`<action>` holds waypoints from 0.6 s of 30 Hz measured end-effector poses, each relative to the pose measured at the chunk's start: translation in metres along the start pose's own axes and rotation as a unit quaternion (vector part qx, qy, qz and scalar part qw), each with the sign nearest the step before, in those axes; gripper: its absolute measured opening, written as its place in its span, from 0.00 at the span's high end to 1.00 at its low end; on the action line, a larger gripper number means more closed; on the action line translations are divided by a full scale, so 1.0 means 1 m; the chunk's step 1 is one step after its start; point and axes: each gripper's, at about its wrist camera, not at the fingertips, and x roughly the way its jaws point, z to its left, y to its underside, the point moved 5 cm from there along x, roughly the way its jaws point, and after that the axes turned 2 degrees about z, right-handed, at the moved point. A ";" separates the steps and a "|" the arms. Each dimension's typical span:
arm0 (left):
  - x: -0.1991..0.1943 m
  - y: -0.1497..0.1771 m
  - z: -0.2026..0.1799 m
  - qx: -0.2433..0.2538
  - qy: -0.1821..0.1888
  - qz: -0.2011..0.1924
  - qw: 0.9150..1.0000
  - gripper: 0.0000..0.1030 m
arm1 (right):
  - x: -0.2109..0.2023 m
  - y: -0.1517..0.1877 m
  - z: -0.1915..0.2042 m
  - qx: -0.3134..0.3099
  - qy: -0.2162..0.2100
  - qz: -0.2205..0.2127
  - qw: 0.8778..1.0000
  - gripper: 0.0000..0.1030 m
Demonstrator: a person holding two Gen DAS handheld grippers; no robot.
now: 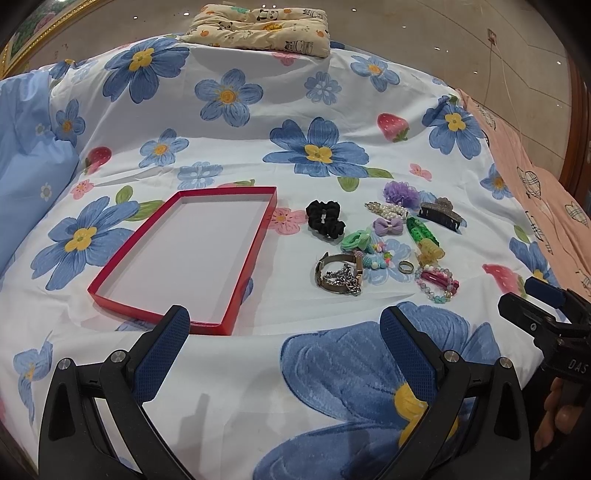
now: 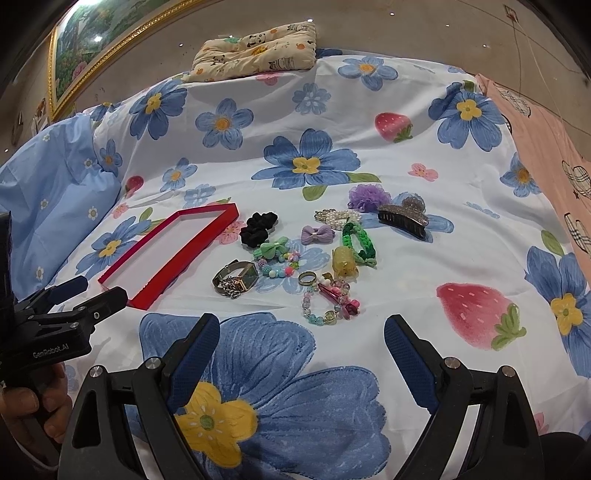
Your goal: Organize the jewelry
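An empty red tray (image 1: 258,236) (image 2: 207,229) lies on the flowered bedsheet. To its right lies a pile of jewelry and hair pieces: a black scrunchie (image 1: 325,218) (image 2: 257,229), a watch with a chain (image 1: 340,275) (image 2: 236,281), a ring (image 1: 405,266) (image 2: 307,277), a beaded bracelet (image 1: 437,285) (image 2: 325,302), a grey claw clip (image 1: 441,214) (image 2: 404,218), a purple bow (image 1: 388,226) (image 2: 317,234). My left gripper (image 1: 284,328) is open and empty, near the tray's front edge. My right gripper (image 2: 301,336) is open and empty, just in front of the bracelet.
A panda-print cushion (image 1: 258,27) (image 2: 255,50) lies at the far end of the bed. A blue pillow (image 1: 26,155) (image 2: 55,192) is on the left, a pink cloth (image 1: 535,177) on the right. The other gripper shows at each view's edge (image 1: 546,317) (image 2: 66,306).
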 end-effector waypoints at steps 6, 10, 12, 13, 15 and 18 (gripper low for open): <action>0.003 -0.005 -0.002 0.001 0.003 0.006 1.000 0.00 | 0.000 -0.002 0.000 -0.005 -0.001 -0.010 1.000 0.10; 0.010 -0.008 -0.004 -0.001 0.014 0.015 1.000 0.00 | 0.003 -0.003 -0.002 -0.004 -0.002 -0.011 1.000 0.10; 0.014 -0.008 -0.004 0.000 0.018 0.018 1.000 0.00 | 0.005 -0.003 -0.003 0.002 -0.004 0.001 1.000 0.10; 0.016 -0.007 -0.006 0.002 0.020 0.020 1.000 0.00 | 0.007 -0.003 -0.003 0.003 -0.005 0.005 1.000 0.10; 0.020 -0.007 -0.006 0.004 0.022 0.025 0.999 0.00 | 0.010 -0.002 -0.004 0.007 -0.006 0.013 1.000 0.10; 0.029 -0.009 -0.006 0.001 0.033 0.039 0.999 0.00 | 0.014 -0.005 -0.006 0.015 -0.015 0.016 1.000 0.10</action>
